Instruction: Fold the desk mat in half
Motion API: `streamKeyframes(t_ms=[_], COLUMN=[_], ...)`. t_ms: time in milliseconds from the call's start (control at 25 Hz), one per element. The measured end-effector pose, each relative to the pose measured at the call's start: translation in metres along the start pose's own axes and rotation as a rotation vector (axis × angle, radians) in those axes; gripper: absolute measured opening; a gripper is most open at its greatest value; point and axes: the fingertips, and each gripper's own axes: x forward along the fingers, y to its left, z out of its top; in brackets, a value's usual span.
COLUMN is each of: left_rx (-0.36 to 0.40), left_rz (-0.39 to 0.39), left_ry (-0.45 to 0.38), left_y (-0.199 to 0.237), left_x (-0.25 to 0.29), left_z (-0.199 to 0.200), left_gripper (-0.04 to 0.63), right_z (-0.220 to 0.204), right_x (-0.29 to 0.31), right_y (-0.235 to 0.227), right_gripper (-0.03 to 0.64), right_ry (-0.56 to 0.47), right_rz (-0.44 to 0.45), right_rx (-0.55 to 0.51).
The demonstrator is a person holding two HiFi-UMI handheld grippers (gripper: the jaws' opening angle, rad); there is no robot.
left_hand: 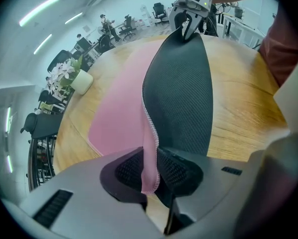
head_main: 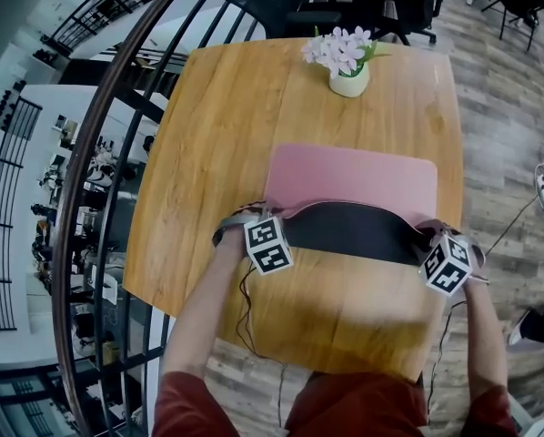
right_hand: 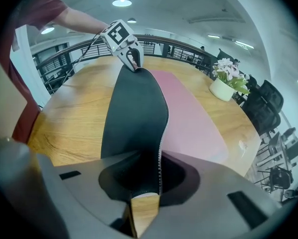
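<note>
Desk mat (head_main: 354,176), pink fabric on top with a black mesh underside, lies on the round-cornered wooden table (head_main: 208,126), in front of the person and near the front edge. A white pot of pale pink flowers (head_main: 348,78) stands beyond the mat's far edge, apart from it.

Grip: the left gripper (left_hand: 150,176) has its jaws drawn narrow onto the near-left corner; the stitched pink hem stands pinched between the ribbed pads. The right gripper (right_hand: 145,180) is likewise closed narrow on the near-right corner, with black mesh filling the gap between its jaws. Each gripper view shows the other gripper at the far end of the lifted edge.

Mat state: near long edge raised off the table and turned up, so a band of black underside (head_main: 349,230) faces the head camera between the two grippers. This band sags slightly in the middle. The far portion lies flat, pink side up.

Progress, judged: the fold is begun, early stage. Both corners are secured and the near edge is up, but it has not crossed the mat's middle.

Left to do: carry the near edge over to the far edge, line up the corners, lay the flap down black side up, and let go.
</note>
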Motion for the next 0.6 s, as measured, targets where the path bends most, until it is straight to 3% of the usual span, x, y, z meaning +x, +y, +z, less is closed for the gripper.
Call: streamKeyframes(t_ms=[280, 600], left_rx=[0.042, 0.034], left_rz=[0.030, -0.017], left_ry=[0.025, 0.054], left_y=[0.016, 0.024], left_x=[0.011, 0.017], left_z=[0.000, 0.000], left_gripper=[0.081, 0.041], right_z=[0.002, 0.005], right_x=[0.005, 0.008], right_y=[-0.014, -0.029], right_gripper=[0.078, 0.035], right_ry=[-0.019, -0.053], right_rz=[0.006, 0.000], right_rx=[0.009, 0.024])
